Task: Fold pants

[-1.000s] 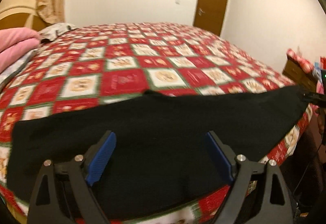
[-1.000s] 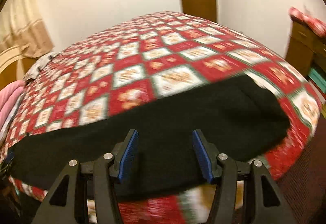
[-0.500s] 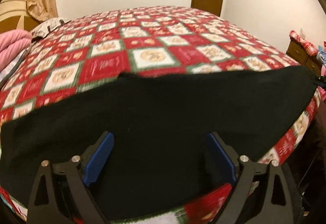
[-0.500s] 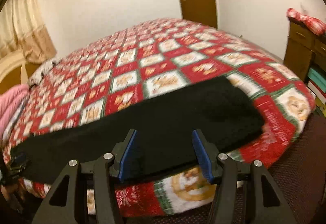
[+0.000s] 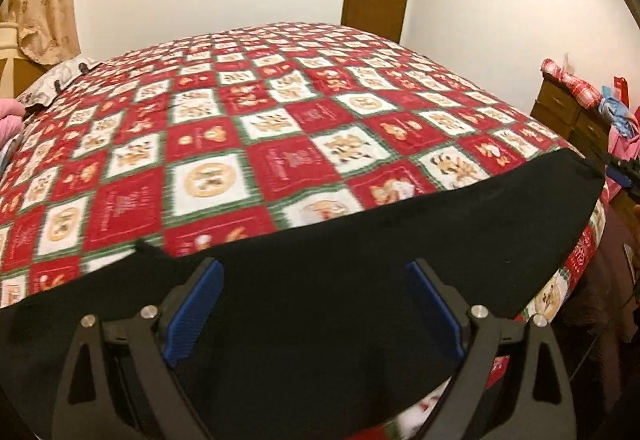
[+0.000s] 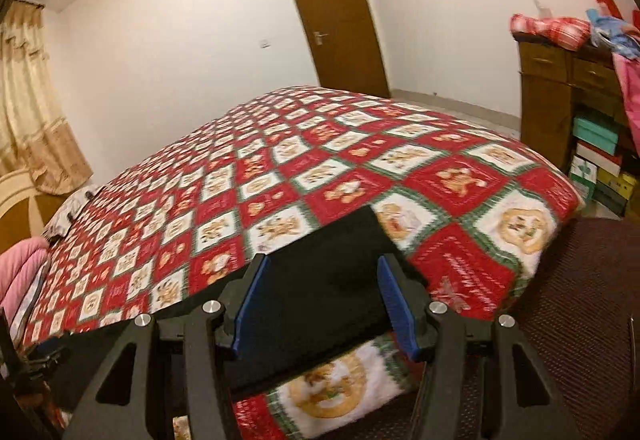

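Step in hand, as I read it: between folds — the long black knit pants (image 5: 360, 280) lie flat as a narrow band along the near edge of the bed with the red-and-white patchwork Christmas quilt (image 5: 280, 120), and neither gripper holds them. The left gripper (image 5: 312, 304) hovers over the middle of the band, jaws wide apart, blue pads clear of the cloth. The right gripper (image 6: 324, 304) hangs above the band's right end, jaws partly apart, nothing pinched between them.

Next move likely calls for each gripper to drop to an end of the band, pinch all layers at the edge, then carry one end over to the other — keeping edges aligned.

Pants look: plain matte black, soft, already doubled lengthwise by the look of it, mostly smooth; a small peak sticks up on the far edge left of centre. The right end (image 6: 352, 236) is squared off and sits short of the bed's corner. The near edge runs close to the mattress drop-off — slipping is a risk.
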A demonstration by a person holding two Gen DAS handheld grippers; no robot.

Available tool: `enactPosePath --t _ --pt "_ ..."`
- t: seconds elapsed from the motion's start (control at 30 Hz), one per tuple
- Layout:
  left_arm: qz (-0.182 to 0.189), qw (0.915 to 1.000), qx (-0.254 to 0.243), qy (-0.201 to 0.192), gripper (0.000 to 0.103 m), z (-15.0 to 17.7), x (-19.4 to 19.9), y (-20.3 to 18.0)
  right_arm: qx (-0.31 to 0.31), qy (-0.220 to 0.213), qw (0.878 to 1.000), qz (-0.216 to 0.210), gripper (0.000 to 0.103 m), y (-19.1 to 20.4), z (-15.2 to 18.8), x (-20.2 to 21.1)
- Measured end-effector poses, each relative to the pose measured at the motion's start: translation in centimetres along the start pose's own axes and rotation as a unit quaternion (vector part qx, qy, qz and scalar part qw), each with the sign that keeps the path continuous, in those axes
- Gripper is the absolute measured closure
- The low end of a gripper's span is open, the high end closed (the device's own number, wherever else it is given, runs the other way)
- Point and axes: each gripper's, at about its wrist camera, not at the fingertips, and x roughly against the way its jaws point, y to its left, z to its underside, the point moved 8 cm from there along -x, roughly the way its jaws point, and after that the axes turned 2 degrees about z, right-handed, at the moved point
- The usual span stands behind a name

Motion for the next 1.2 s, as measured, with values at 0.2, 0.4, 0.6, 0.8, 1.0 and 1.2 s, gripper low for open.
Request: enactPosePath --t 0.2,0.4,0.6,0.8,1.0,1.2 --pt "0.028 0.9995 0.002 0.015 0.008 1.7 -1.9 -2.7 -0.052 0.006 0.998 0.024 0.045 -4.1 -0.3 -0.7" --pt "0.035 0.9992 -0.003 0.019 0.006 4.0 -2.9 -3.1 -0.132 0.043 0.990 -0.031 0.046 -6.3 0.9 -2.6" --pt "0.020 0.9992 -0.031 0.013 0.004 4.4 -3.0 -3.7 -0.171 0.043 0.983 -0.061 0.046 -7.2 1.3 -2.4" --pt "0.025 0.9994 -0.023 0.009 0.002 4.4 -3.0 -3.5 -0.213 0.062 0.968 -0.113 0.046 -6.9 1.6 -2.3" --pt "0.022 0.9994 -0.027 0.008 0.002 4.4 -3.0 -3.6 -0.185 0.069 0.972 -0.125 0.046 -4.9 1.9 -2.7" --pt "0.019 0.9994 -0.026 0.007 0.002 4.4 -3.1 -3.7 -0.225 0.040 0.961 -0.157 0.047 -6.2 2.0 -3.6"
